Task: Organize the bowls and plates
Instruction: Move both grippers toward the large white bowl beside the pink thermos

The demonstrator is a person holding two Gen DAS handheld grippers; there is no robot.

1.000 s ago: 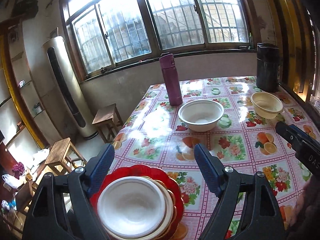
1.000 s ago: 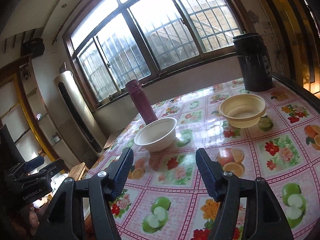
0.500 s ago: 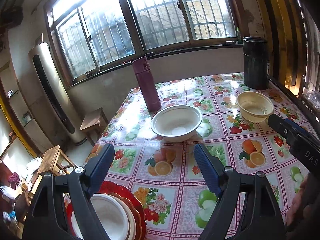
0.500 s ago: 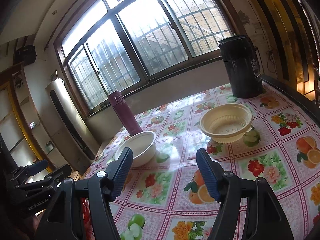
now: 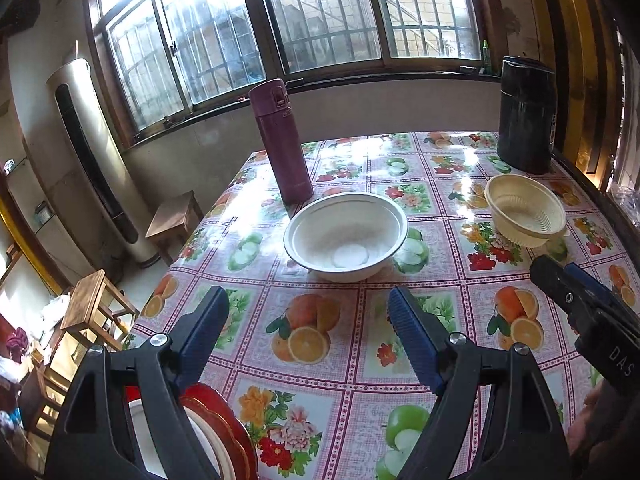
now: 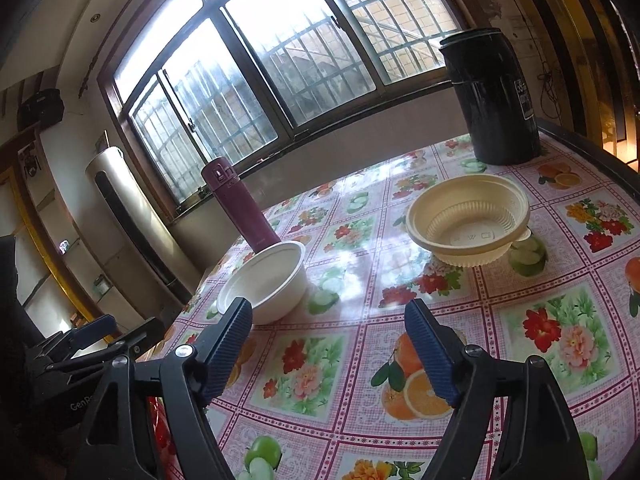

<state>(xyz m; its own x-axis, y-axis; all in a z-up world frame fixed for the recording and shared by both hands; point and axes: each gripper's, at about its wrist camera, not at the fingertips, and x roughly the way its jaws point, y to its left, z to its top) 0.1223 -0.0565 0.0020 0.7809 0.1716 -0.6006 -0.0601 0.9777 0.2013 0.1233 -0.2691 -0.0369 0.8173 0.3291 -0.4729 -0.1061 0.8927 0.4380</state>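
White and cream bowls sit on the flowered, fruit-printed worktop (image 5: 304, 336) ahead of both of my tongs. My left tongs (image 5: 308, 320) are released, blue pads wide apart, holding nothing. Straight beyond them sits the white bowl (image 5: 346, 236), upright. Just behind it, slightly left, stands a purple flask (image 5: 282, 142). Under the left tongs' near-left finger lies a stack of plates (image 5: 216, 432) at the worktop's edge, a red plate at the bottom and pale ones on top.

My right tongs (image 6: 328, 340) are also released and hold nothing. Beyond them and to the right sit the cream bowls (image 6: 468, 220), one nested in another. The white bowl (image 6: 266, 286) is just past their left finger. A tall black container (image 6: 494, 96) stands far back on the right, near the window.
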